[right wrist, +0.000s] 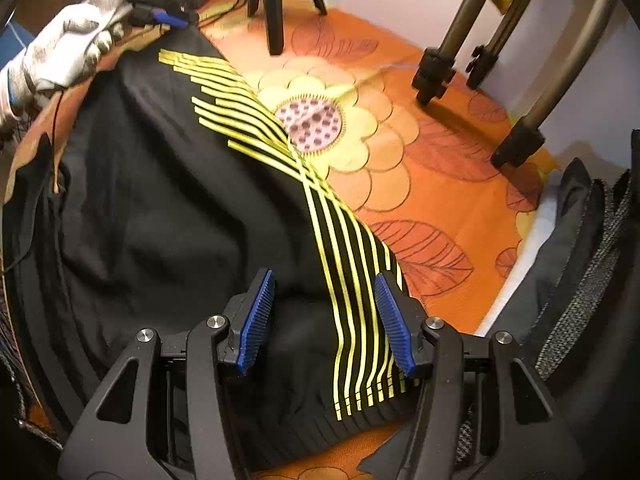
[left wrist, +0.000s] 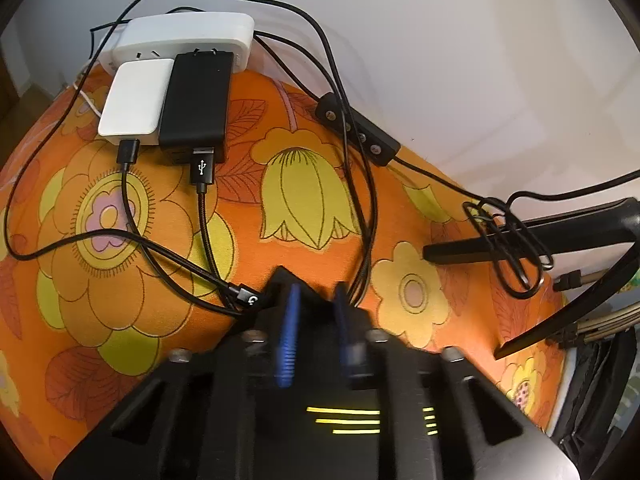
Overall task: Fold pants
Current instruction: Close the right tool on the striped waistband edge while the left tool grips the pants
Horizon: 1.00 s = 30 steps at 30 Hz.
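Note:
Black pants (right wrist: 160, 200) with yellow stripes lie spread on an orange flowered cover (right wrist: 420, 184). My right gripper (right wrist: 323, 276) stands open over the near striped end, with one blue pad on each side of the cloth and neither pressing it. In the left wrist view my left gripper (left wrist: 317, 292) is shut on a raised pinch of the black pants (left wrist: 344, 420) at their far end. The right wrist view shows that left gripper (right wrist: 168, 18) at the top left, held by a gloved hand (right wrist: 68, 48).
A white power strip (left wrist: 184, 40) with a white charger (left wrist: 136, 100) and a black charger (left wrist: 196, 104) lies ahead of the left gripper, with loose black cables (left wrist: 132, 236) trailing over the cover. Tripod legs (right wrist: 460, 60) stand at the far right. A dark bag (right wrist: 592, 240) sits at the cover's right edge.

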{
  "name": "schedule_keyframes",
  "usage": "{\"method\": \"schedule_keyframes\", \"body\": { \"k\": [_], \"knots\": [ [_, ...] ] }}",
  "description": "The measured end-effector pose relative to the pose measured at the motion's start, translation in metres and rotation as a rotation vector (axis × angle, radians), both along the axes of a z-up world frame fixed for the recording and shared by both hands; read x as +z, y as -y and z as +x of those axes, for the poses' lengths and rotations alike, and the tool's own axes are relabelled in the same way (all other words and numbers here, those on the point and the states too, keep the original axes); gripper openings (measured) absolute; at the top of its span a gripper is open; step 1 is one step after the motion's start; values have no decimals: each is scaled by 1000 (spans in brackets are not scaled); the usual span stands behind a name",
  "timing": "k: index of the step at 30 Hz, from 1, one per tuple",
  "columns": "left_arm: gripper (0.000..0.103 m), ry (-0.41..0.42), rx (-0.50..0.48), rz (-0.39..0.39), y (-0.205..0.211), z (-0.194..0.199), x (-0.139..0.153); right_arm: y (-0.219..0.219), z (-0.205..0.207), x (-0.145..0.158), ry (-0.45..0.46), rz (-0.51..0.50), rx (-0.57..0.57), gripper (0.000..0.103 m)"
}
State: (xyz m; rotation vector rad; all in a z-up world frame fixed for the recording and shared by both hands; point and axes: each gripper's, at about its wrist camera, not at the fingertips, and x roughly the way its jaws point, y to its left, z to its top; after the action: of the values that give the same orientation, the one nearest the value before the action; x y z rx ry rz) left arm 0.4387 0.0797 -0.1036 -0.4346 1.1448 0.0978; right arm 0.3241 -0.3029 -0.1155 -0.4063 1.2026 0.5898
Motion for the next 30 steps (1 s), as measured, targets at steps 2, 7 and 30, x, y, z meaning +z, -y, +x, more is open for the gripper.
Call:
{"method": "schedule_keyframes", "body": {
  "k": [2, 7, 30],
  "knots": [
    [7, 9, -13, 11, -1, -2, 0, -2, 0, -3, 3, -7, 5, 55],
    [2, 59, -21, 36, -12, -9, 4, -1, 3, -2, -17, 19, -10, 45],
    [40, -29, -134, -113, -22, -15, 25, -21, -76, 43, 115, 81, 27, 3]
  ]
}}
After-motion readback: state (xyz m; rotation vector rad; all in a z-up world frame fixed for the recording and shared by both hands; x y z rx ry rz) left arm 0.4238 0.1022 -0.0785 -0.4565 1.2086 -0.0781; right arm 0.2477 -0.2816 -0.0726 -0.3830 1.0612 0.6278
